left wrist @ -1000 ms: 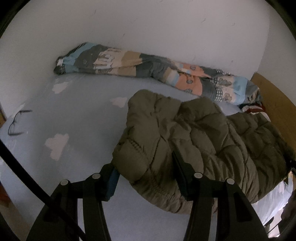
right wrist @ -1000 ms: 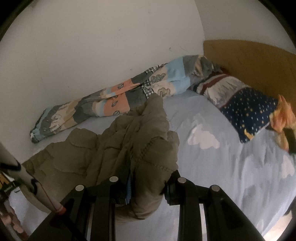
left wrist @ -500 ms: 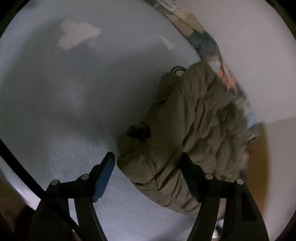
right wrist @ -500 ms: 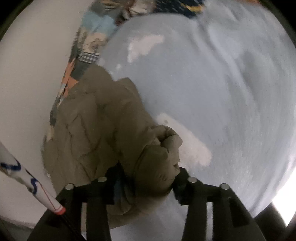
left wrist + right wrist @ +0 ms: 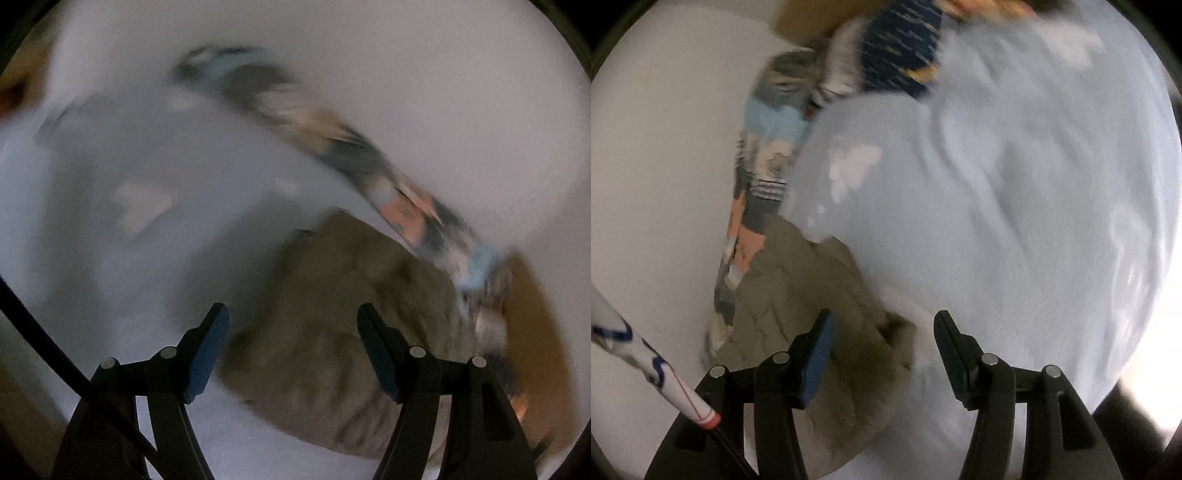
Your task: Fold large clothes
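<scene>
On the pale blue bed sheet with white cloud shapes (image 5: 1015,221) we find the olive-green quilted puffer jacket (image 5: 332,314), bundled in a heap beside the white wall (image 5: 406,74). Along that wall lies a long multicoloured patchwork blanket roll (image 5: 332,136), just beyond the jacket. We note heavy motion blur in the left wrist view, so finer detail of the jacket's folds is uncertain.

We see the left gripper (image 5: 293,347) with its black, blue-padded fingers apart; the jacket sits in the gap between them, and neither pad appears to press on it. We see the right gripper (image 5: 882,350) with its jaws opening; an edge of the jacket (image 5: 827,332) lies between them, close to the left-hand pad, with the sheet showing by the other finger. Neither pad clamps the fabric.

At the head of the bed a navy star-patterned pillow (image 5: 905,48) rests against a wooden headboard (image 5: 801,18).
</scene>
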